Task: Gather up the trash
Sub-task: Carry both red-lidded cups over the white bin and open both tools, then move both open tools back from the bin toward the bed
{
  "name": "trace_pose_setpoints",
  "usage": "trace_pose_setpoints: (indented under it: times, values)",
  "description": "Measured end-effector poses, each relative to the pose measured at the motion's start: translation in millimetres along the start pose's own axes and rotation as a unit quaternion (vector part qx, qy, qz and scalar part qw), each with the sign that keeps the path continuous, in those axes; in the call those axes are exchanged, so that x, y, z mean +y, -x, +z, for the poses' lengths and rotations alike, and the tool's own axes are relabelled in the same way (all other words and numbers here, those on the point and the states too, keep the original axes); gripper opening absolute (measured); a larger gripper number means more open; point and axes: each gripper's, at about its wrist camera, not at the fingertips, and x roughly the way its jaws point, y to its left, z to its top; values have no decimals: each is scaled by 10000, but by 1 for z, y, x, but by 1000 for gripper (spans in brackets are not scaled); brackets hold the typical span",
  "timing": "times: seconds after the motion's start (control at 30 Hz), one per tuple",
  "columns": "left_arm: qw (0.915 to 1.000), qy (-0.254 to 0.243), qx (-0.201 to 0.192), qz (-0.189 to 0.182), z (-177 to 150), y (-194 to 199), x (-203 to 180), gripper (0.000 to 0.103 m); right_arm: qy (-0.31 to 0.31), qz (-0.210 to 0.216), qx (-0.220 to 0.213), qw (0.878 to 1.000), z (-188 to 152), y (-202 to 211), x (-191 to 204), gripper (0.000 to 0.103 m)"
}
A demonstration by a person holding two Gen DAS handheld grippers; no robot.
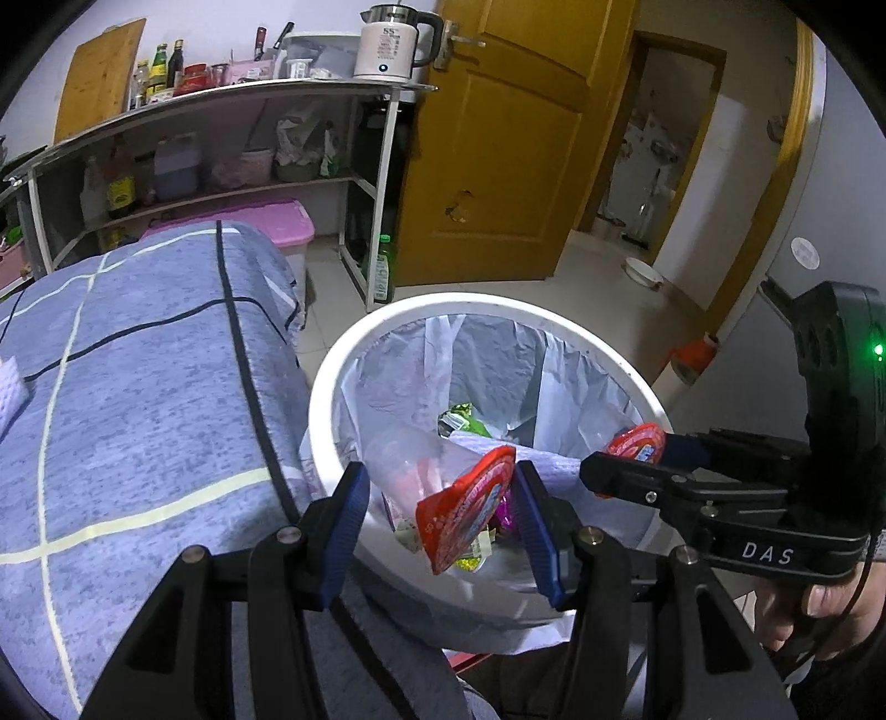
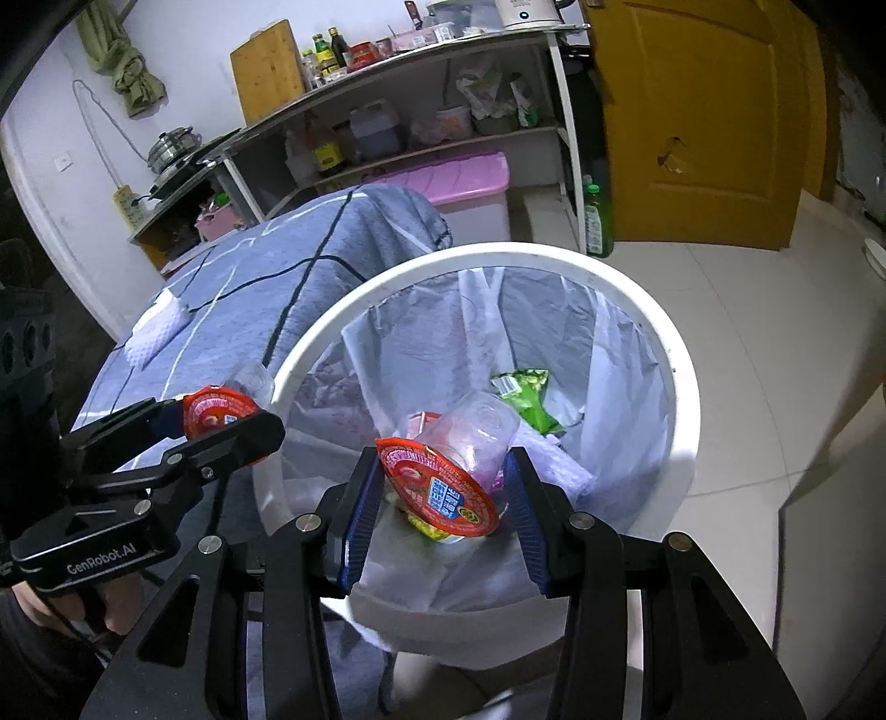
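Note:
A white trash bin (image 1: 498,302) lined with a translucent bag stands on the floor beside the cloth-covered surface. It holds a green wrapper (image 2: 526,393), a purple cloth and other scraps. My left gripper (image 1: 443,498) hangs over the bin's near edge, shut on a clear plastic cup with a red foil lid (image 1: 465,509), held lying sideways between the blue pads. My right gripper (image 2: 443,482) is over the bin too, shut on a second red-lidded clear cup (image 2: 443,487). Each gripper also shows in the other's view, the right gripper (image 1: 637,457) and the left gripper (image 2: 216,423), both carrying their cups.
A blue checked cloth (image 1: 138,387) covers the surface left of the bin, with a white pad (image 2: 158,327) on it. Behind stand a metal shelf rack (image 1: 221,94) with bottles and a kettle (image 1: 387,44), a pink box (image 2: 459,177), a green bottle (image 2: 595,221) and a yellow door (image 1: 498,138). Tiled floor lies to the right.

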Motion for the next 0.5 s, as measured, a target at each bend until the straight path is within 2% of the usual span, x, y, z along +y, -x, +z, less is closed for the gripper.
trace_pose_setpoints:
  times: [0.13,0.23,0.5]
  values:
    - [10000,-29,50,-7,1,-5,-1,57,-17,-42,11,10000,0,-1,-4,46]
    - [10000,-8,42,-10,1,-6,-1,66,-55,-75,1,10000,0,-1,-7,47]
    - [10000,28,21,-23,3,-3,0,67,-68,-105,-66,9999,0,3,-9,48]
